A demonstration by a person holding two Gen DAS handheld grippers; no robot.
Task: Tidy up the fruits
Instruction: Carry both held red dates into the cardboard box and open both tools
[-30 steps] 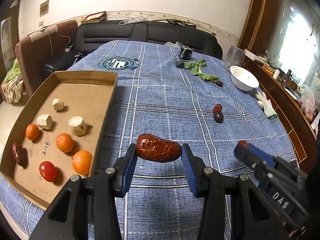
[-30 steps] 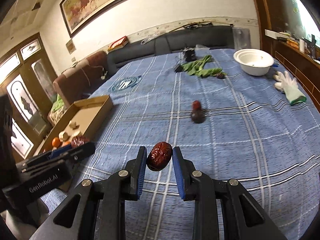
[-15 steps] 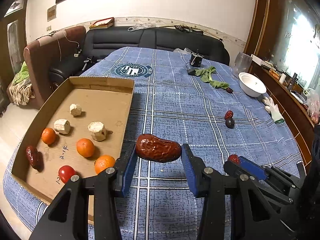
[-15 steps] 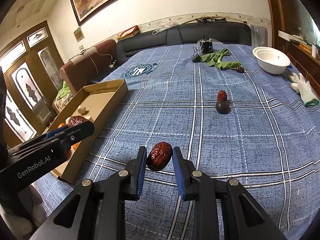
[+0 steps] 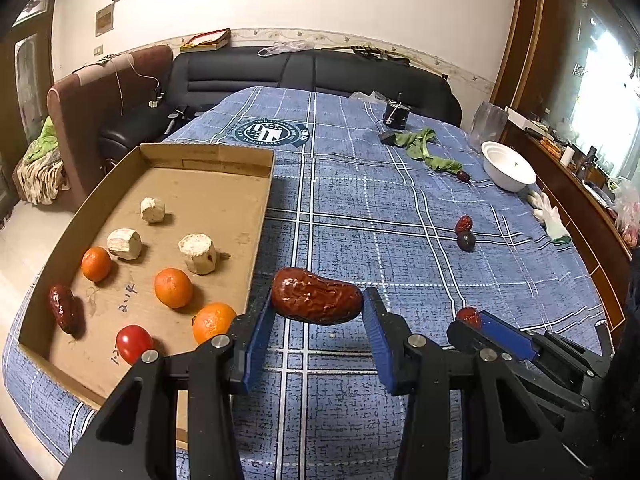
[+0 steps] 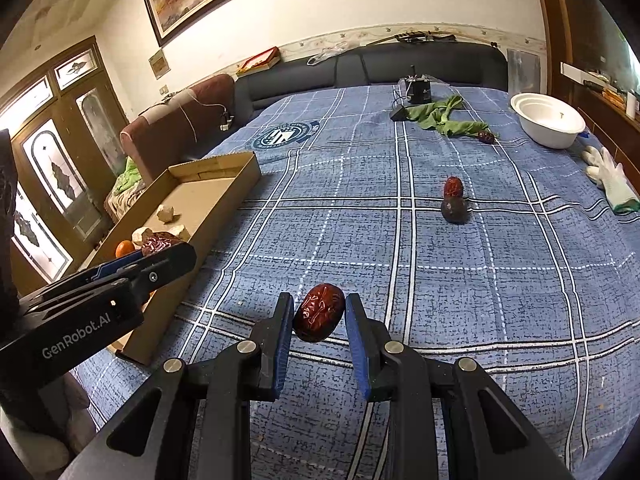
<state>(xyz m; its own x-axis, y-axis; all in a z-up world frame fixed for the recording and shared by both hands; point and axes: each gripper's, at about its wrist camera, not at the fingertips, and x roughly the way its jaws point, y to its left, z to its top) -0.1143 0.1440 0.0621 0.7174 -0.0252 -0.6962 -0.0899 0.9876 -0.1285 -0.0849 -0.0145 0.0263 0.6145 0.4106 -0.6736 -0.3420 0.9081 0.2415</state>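
Observation:
My left gripper (image 5: 318, 320) is shut on a long red date (image 5: 316, 301), held above the blue cloth just right of the cardboard box (image 5: 208, 156). The box holds three oranges (image 5: 173, 287), a cherry tomato (image 5: 133, 343), a date (image 5: 62, 308) and three pale chunks (image 5: 198, 248). My right gripper (image 6: 319, 330) is shut on a second red date (image 6: 319, 312), above the cloth, right of the left gripper; it also shows in the left wrist view (image 5: 476, 320). A red date (image 6: 453, 187) and a dark fruit (image 6: 454, 210) lie together farther out on the cloth.
A white bowl (image 6: 548, 120), a white glove (image 6: 610, 178), a green cloth (image 6: 444, 118) with a small dark fruit (image 6: 485, 137) and a black device (image 6: 418, 90) lie at the far side. A black sofa (image 5: 304, 76) and a brown armchair (image 5: 104, 88) stand behind the table.
Both grippers have pulled back and shifted left with their dates still held; the box now lies closer to the left gripper and more of it shows.

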